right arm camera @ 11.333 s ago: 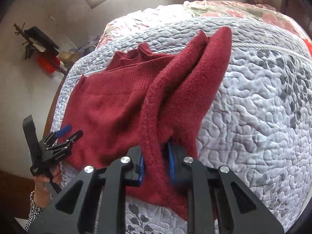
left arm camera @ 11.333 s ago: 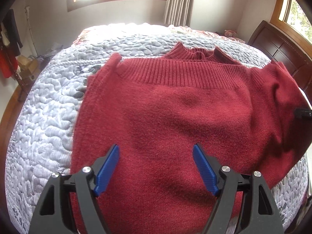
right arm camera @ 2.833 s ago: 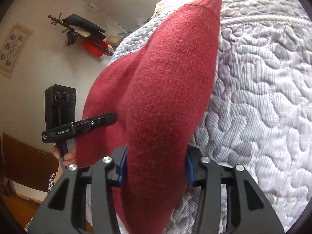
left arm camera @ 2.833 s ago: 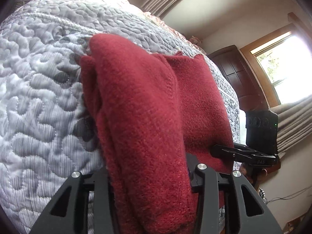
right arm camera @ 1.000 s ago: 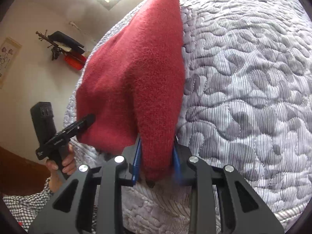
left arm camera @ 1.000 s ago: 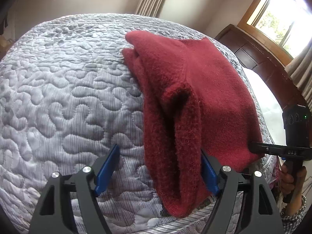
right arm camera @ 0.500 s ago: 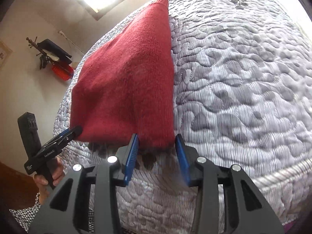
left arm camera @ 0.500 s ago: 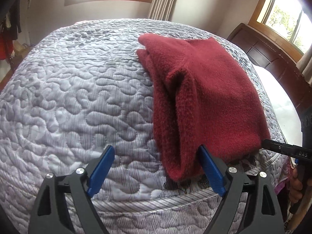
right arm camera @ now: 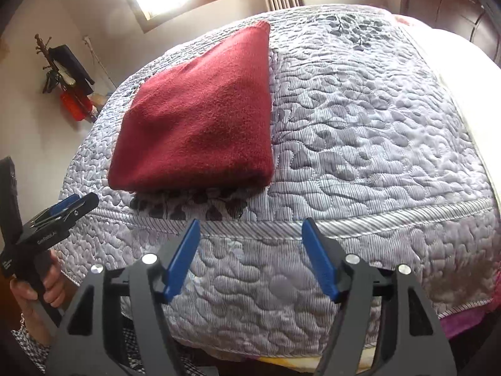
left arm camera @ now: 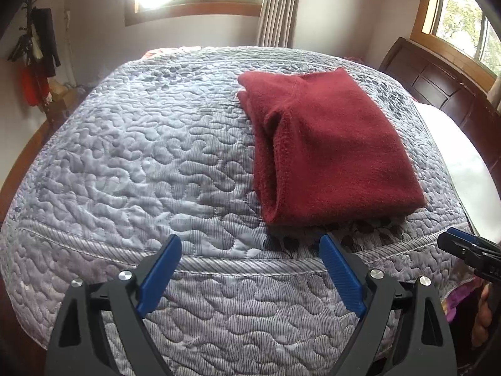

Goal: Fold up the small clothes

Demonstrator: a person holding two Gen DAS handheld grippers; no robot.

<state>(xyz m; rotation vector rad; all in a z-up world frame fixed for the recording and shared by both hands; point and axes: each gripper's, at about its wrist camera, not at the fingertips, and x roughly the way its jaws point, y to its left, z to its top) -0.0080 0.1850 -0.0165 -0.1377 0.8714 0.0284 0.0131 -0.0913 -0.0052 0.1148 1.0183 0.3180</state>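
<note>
A dark red knitted sweater (left arm camera: 328, 150) lies folded into a compact rectangle on the grey quilted bedspread (left arm camera: 150, 156), near the bed's front edge. In the right wrist view the same sweater (right arm camera: 200, 119) sits left of centre. My left gripper (left arm camera: 250, 244) is open, pulled back over the bed edge, with nothing between its blue pads. My right gripper (right arm camera: 250, 228) is open too, just short of the sweater's near edge and apart from it. Each gripper shows at the side of the other's view: the right gripper (left arm camera: 469, 250) and the left gripper (right arm camera: 65, 210).
The quilt covers a wide bed. A dark wooden headboard (left arm camera: 438, 84) and a white pillow (left arm camera: 463, 163) are on the right. A coat stand with hanging items (right arm camera: 69, 78) is by the wall. A hand (right arm camera: 40, 288) holds the left gripper's handle.
Both grippers have let go of the sweater and drawn back off the bed edge. The right gripper has opened wider. The sweater now lies flat and folded.
</note>
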